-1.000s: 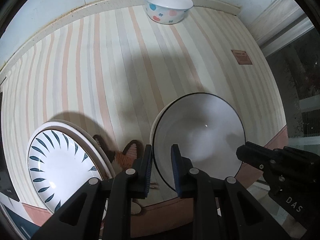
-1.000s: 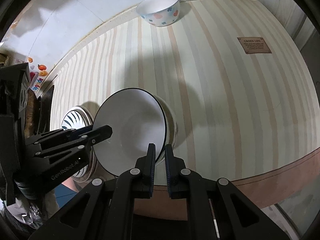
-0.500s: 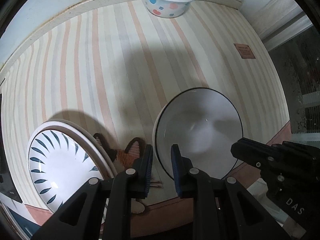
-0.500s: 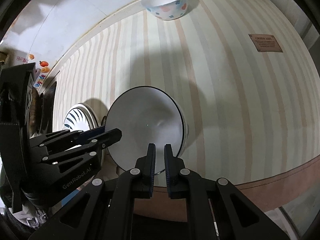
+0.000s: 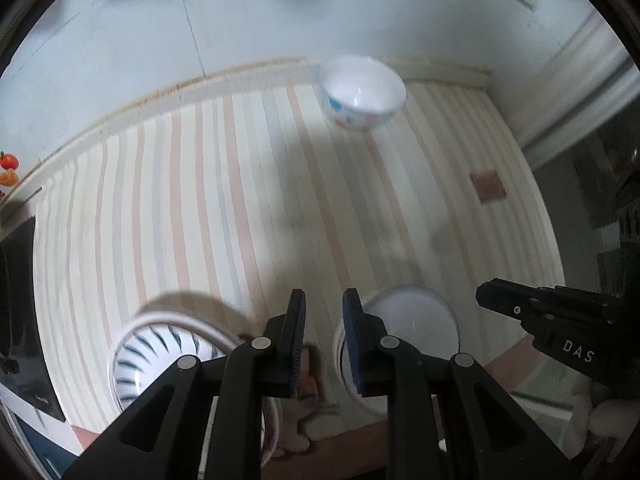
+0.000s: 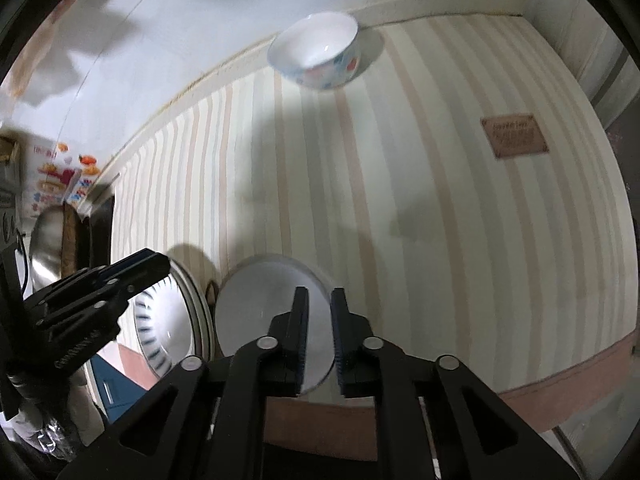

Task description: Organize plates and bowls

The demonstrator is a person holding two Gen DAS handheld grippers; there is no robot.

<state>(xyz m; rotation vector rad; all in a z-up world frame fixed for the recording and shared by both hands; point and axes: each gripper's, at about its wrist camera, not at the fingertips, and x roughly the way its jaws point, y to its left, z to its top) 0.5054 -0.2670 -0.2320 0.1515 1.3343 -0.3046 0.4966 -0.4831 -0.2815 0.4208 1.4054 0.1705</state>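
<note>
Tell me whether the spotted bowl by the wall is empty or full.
Empty: the spotted bowl stands upright, its bare white inside visible in both views.

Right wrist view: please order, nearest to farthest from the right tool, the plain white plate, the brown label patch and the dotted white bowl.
1. Plain white plate, directly under the right tool.
2. Brown label patch, far right.
3. Dotted white bowl, by the back wall.

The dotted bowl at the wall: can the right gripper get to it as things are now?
Probably yes. The dotted bowl stands alone at the far edge of the striped cloth, with bare cloth between it and the right gripper, whose jaws are parted and hold nothing. The white plate lies nearer.
</note>
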